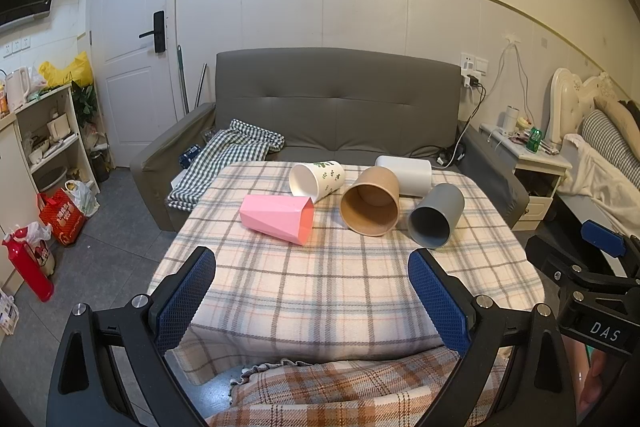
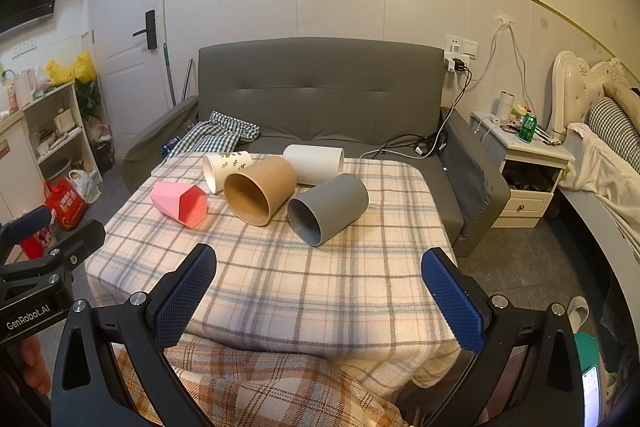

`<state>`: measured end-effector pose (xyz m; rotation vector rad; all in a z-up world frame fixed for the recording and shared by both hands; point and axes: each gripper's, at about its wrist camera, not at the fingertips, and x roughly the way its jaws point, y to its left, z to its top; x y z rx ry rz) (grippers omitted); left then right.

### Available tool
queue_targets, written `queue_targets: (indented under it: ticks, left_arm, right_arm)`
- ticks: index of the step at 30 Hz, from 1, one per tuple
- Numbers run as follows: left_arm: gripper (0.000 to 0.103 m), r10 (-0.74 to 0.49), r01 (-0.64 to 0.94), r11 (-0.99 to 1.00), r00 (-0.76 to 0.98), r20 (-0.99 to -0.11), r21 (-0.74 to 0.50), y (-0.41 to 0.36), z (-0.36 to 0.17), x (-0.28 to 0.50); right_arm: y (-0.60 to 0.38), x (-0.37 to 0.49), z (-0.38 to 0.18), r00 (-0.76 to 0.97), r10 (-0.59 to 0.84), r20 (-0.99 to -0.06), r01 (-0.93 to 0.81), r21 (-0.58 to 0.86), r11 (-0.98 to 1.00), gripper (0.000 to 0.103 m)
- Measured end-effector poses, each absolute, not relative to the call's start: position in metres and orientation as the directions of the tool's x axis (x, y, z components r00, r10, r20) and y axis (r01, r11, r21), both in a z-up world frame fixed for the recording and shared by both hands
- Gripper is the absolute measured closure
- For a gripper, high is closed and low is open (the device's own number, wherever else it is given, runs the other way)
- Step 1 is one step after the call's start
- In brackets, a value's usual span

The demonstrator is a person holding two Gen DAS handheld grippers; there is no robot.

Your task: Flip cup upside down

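Your left gripper [image 1: 312, 291] and right gripper [image 2: 320, 295] gape wide, empty, near the plaid tablecloth [image 1: 340, 279]; 5 cups lie sideways, brown paper cup [image 1: 370, 201] central.

A lived-in home — grey sofa [image 1: 336, 107], bed [image 1: 600, 147], kitchen shelf [image 1: 52, 139] share one room.
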<state>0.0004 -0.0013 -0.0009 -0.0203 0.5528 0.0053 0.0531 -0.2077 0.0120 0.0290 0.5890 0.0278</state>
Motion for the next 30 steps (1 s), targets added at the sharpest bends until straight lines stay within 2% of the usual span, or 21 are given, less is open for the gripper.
queue_targets:
  ticks: [30]
  left_arm:
    - [0.003,-0.022,0.014,1.000,0.830,-0.557,-0.019,-0.0082,-0.0033,0.0019]
  right_arm:
    - [-0.2078,0.0566,0.0090,0.822,0.037,-0.569,-0.018,0.040,0.999,0.000]
